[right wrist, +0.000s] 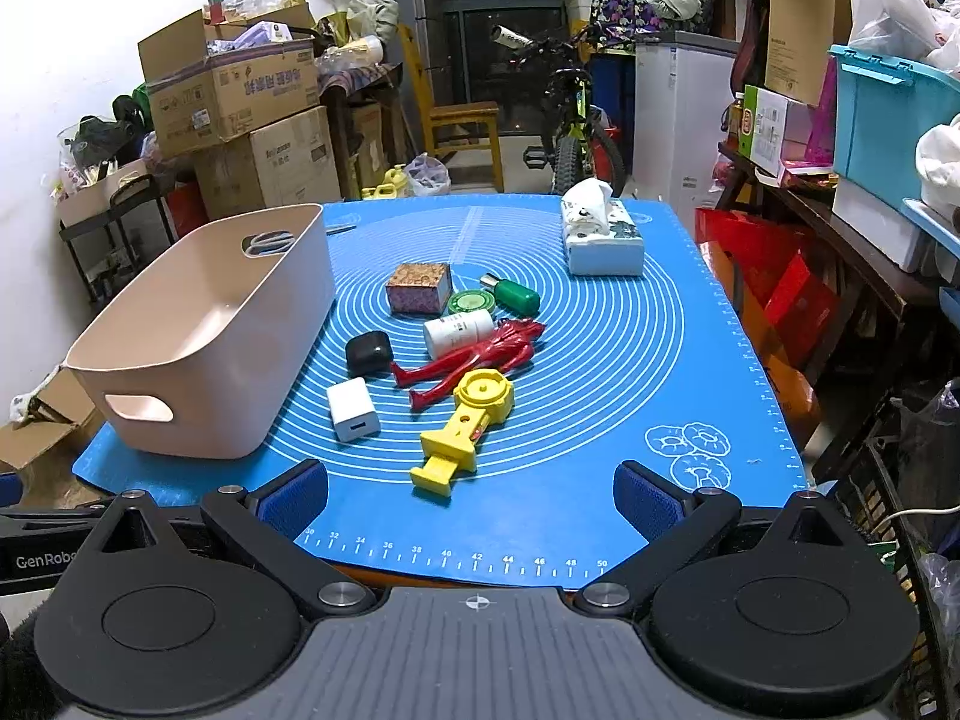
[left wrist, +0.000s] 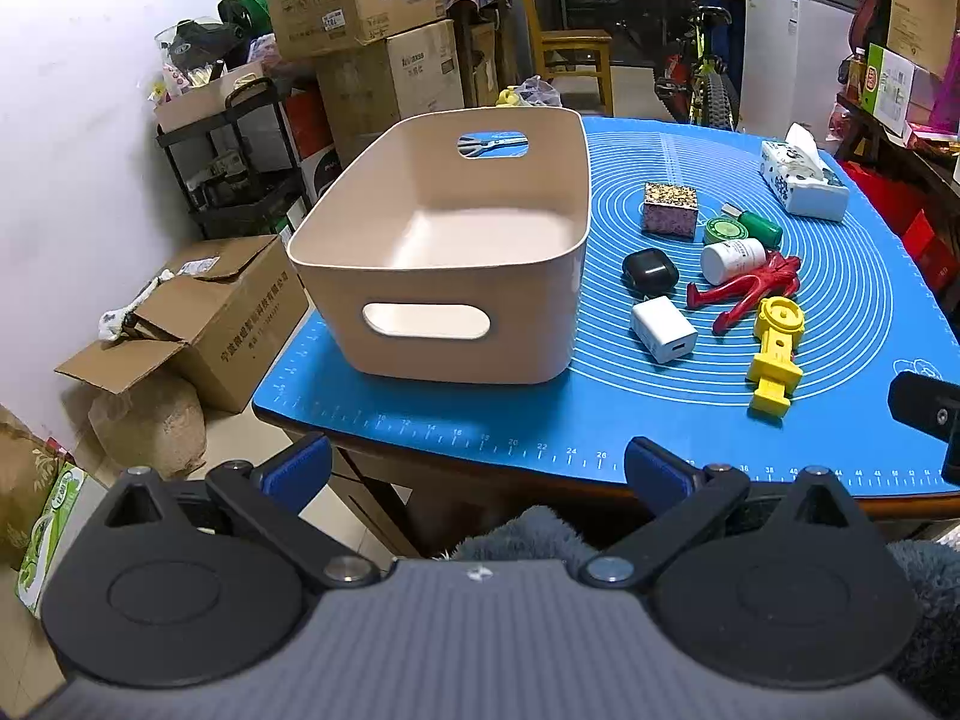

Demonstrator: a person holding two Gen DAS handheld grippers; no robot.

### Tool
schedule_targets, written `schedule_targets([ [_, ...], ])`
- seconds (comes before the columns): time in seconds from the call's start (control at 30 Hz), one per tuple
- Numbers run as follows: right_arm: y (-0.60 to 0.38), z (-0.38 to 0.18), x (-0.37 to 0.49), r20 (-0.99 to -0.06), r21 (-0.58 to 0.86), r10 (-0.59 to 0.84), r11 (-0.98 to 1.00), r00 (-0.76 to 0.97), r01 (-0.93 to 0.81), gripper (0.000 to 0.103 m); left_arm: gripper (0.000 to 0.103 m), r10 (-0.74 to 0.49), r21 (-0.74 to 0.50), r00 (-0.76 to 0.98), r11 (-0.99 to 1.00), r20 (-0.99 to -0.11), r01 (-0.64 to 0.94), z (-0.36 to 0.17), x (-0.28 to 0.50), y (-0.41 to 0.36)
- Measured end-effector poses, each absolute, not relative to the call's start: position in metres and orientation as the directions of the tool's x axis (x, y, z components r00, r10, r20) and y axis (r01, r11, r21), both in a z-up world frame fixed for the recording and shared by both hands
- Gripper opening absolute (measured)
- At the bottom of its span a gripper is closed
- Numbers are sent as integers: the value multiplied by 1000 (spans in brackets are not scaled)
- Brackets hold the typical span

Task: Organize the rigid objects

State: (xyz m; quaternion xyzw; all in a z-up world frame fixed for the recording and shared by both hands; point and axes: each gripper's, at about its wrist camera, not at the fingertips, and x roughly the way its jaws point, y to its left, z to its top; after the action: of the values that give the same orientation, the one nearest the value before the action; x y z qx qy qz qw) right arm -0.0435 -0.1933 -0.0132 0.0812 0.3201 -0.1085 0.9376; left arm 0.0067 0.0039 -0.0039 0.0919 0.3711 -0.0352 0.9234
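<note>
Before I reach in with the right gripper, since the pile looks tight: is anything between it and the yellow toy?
Nothing visible. The right gripper is open, and only bare blue mat lies between it and the yellow toy. The red figure touches the toy's far, round end, beyond the nearer handle.

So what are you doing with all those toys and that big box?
Someone is tidying up with a hand-held gripper in each hand. The left hand-held gripper and right hand-held gripper are both open and hold nothing. The beige bin on the blue mat looks empty. The yellow toy, red figure, white charger and black case lie beside it, not yet put away.
</note>
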Motion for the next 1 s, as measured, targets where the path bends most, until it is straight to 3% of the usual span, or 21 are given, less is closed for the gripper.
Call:
schedule_targets([
  [1.0,-208,-1,-32,-603,123,-152,952,783,279,101,103,21,153,752,983,-659,106,21,33,19],
])
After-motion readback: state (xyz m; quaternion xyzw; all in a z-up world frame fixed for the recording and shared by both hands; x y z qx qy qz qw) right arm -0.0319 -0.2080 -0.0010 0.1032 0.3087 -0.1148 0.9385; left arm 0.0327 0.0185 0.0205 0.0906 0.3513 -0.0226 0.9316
